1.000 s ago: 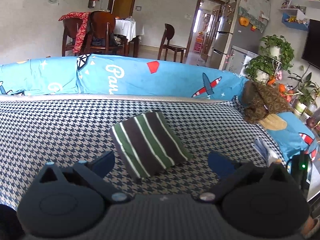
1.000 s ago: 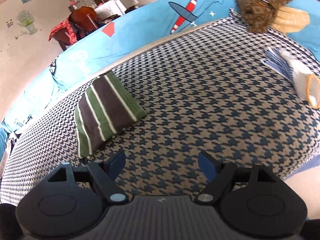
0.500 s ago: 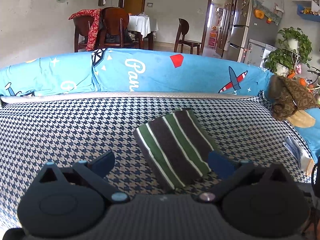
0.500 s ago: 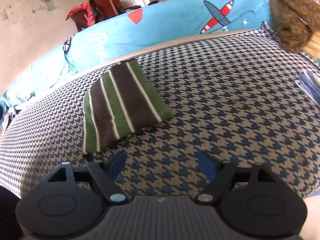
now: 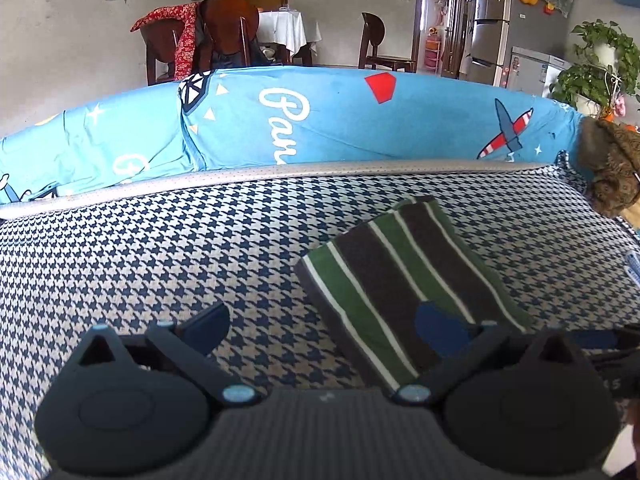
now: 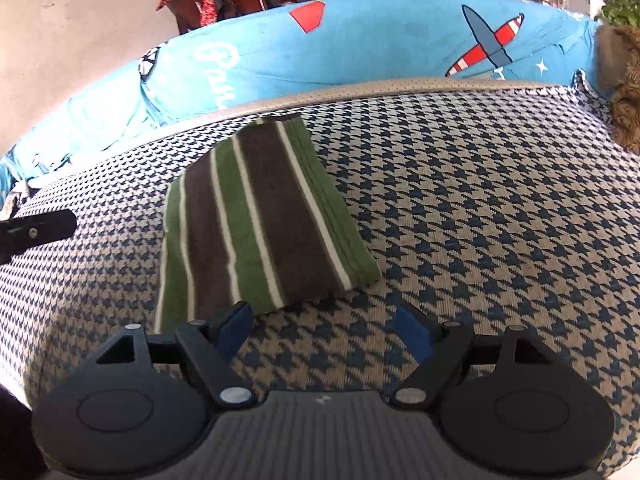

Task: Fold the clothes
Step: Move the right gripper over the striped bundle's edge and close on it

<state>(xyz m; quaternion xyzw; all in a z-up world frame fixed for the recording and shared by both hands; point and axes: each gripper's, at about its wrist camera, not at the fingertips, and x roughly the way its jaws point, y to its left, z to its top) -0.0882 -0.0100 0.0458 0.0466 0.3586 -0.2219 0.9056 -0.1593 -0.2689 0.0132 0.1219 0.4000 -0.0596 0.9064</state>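
White cursive lettering is printed on the blue cover [image 5: 320, 120] draped over the sofa back. In the left wrist view the letters "Par" [image 5: 286, 114] can be read, with the rest of the word cut off by the sofa's grey edge; further left, a large looped "G" [image 5: 130, 166] shows on a second fold of the same cover. In the right wrist view the same word appears as "Pan" [image 6: 218, 66], again cut off at its lower end. A red-and-white aeroplane and small stars are printed beside the lettering but carry no text.
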